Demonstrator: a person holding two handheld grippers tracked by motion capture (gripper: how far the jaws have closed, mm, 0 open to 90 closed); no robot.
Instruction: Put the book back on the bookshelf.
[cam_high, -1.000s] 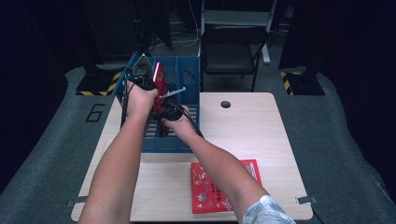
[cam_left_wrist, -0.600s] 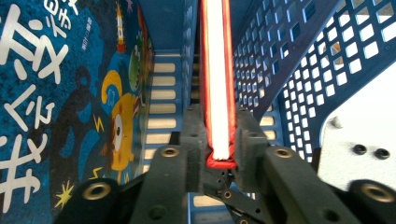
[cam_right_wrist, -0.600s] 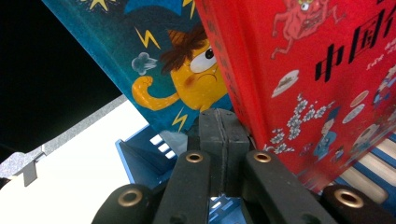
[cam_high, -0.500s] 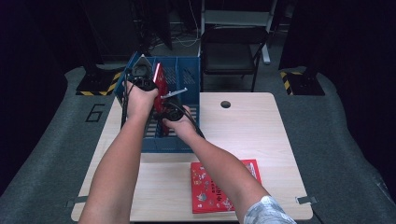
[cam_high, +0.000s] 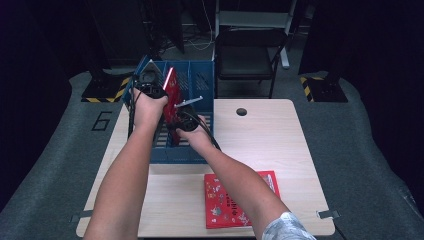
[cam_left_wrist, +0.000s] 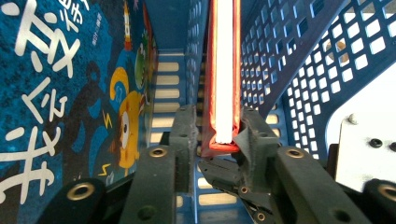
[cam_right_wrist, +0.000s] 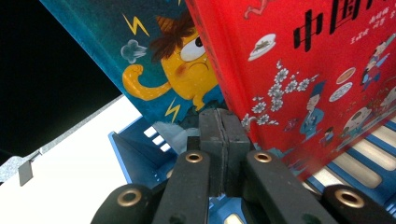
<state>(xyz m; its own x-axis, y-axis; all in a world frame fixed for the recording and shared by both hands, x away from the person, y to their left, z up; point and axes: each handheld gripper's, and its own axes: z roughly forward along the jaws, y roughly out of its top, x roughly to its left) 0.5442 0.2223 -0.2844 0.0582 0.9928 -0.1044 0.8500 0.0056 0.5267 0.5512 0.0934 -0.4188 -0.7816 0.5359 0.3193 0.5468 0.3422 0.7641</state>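
A red book (cam_high: 170, 94) stands upright in a blue slotted rack (cam_high: 202, 80) at the table's back left. My left gripper (cam_high: 149, 84) sits over its top edge. In the left gripper view the red book (cam_left_wrist: 224, 70) stands between the jaws of the left gripper (cam_left_wrist: 217, 128); they have just been opening, and the left pad stands off the cover. My right gripper (cam_high: 181, 118) is lower, beside the book, and in its own view the right gripper (cam_right_wrist: 222, 128) is shut on nothing. A blue book (cam_left_wrist: 60, 93) stands in the neighbouring slot.
A second red book (cam_high: 240, 200) lies flat near the front edge of the wooden table (cam_high: 265, 145). A round hole (cam_high: 241, 111) is in the tabletop behind it. A dark chair (cam_high: 247, 55) stands beyond the table.
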